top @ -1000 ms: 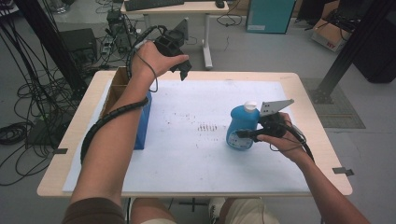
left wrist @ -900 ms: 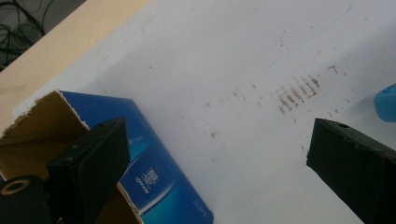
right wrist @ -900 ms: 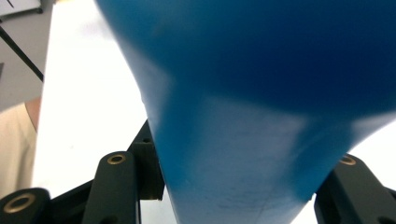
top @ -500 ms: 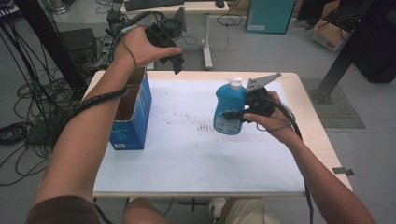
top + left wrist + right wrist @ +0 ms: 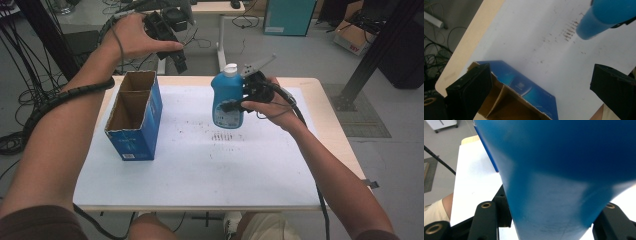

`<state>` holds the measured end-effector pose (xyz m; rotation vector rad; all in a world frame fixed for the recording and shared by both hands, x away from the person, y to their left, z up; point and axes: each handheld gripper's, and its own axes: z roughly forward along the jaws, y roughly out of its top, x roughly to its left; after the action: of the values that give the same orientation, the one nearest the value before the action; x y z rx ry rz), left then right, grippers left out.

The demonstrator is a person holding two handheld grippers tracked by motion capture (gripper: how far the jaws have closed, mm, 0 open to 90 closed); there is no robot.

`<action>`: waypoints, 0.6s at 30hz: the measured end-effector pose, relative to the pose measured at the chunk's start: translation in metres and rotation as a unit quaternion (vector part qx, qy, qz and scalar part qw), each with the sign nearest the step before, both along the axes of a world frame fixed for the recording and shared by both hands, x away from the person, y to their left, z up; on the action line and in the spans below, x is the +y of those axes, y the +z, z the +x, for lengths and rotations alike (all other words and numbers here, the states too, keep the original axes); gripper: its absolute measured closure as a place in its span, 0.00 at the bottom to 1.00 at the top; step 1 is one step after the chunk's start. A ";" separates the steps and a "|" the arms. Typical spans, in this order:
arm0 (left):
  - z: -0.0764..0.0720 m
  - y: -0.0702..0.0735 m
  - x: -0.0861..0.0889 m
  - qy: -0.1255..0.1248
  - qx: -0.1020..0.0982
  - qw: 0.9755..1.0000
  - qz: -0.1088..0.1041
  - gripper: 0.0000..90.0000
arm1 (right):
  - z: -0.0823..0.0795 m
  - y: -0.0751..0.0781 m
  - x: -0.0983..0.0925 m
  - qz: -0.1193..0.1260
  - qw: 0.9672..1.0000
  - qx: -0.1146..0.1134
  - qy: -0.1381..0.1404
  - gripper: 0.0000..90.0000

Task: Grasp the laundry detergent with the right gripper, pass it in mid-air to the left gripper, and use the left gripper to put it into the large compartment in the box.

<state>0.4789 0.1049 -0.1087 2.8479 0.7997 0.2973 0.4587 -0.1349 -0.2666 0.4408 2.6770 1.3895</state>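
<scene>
Blue, glossy plastic catches my eye first in the high view: a waisted blue plastic bottle with a white cap and a pale label [image 5: 227, 100] hangs upright above the table, clear of the surface, over a patch of dark speckles on the white paper sheet [image 5: 200, 165] that covers the pale wooden table [image 5: 330, 130]. My right gripper [image 5: 240, 102] has it clamped from the side, the grey three-cornered plate sticking up beside the cap. Off to the left stands an open blue cardboard box with raw brown inner walls and a divider making two compartments [image 5: 132, 117]; it sits well apart from the bottle. My left gripper [image 5: 177, 57], matte black and blocky, is raised beyond the far edge of the table, above the box's far end, with nothing in it.

From the left gripper view, my two black jaws stand far apart at the lower corners, having just finished spreading, and there is only air between them. Below lies the box [image 5: 524, 95], its torn brown rim and printed blue side plain, with the rounded base of the bottle [image 5: 599, 20] at the upper right over the speckled paper [image 5: 524, 37].

Through the right gripper view, the bottle [image 5: 564, 170] looms smooth and slightly scuffed, narrowing to a waist where my black jaws with brass-ringed holes pinch it from both sides. White paper [image 5: 476, 175] shows behind at left.
</scene>
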 end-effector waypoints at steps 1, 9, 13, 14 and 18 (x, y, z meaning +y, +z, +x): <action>-0.002 0.002 -0.002 -0.016 -0.002 1.000 0.001 0.05 | 0.002 0.001 0.003 0.001 1.000 -0.001 0.004 0.50; -0.012 -0.003 -0.018 -0.081 0.001 0.997 -0.008 0.05 | 0.012 0.001 0.039 -0.006 0.999 0.000 0.043 0.49; -0.016 -0.010 -0.022 -0.094 0.010 0.995 0.004 0.05 | 0.013 -0.003 0.053 0.001 0.998 -0.004 0.068 0.49; -0.017 -0.012 -0.023 -0.096 0.012 0.995 0.008 0.05 | 0.012 -0.004 0.057 -0.001 0.997 -0.008 0.076 0.49; -0.021 -0.019 -0.027 -0.103 0.025 0.994 0.013 0.05 | 0.010 -0.008 0.067 -0.004 0.996 -0.017 0.093 0.49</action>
<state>0.4578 0.0781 -0.1279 2.9400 0.5055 0.2107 0.4686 -0.0680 -0.2743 0.1696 2.7541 1.4180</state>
